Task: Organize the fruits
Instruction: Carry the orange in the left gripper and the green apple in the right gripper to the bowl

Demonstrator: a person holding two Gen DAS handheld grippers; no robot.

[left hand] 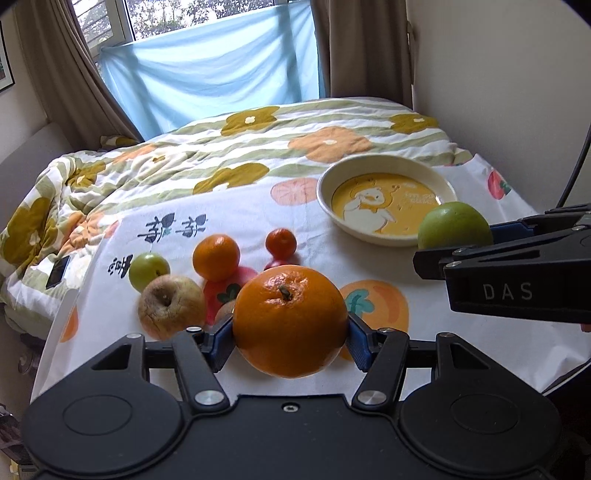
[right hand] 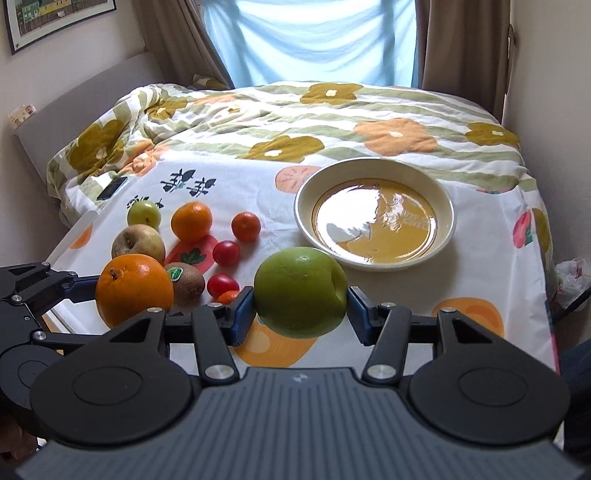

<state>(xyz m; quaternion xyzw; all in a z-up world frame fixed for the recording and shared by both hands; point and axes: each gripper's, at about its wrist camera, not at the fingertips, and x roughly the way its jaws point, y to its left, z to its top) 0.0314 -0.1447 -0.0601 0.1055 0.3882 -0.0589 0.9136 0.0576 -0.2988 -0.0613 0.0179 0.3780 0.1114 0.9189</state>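
Soft daylight enters through the window [left hand: 173, 18] behind a pale blue cloth [left hand: 210, 77], leaving both views evenly bright with faint shadows. Glare whitens the bowl [right hand: 373, 181] in the right view. Fisheye bending darkens corners; focus stays sharp.

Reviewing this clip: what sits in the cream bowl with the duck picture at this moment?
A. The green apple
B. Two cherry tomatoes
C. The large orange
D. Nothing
D. The bowl shows only its bare yellow bottom; the large orange is clamped in the left gripper and the green apple in the right gripper, both short of the bowl.
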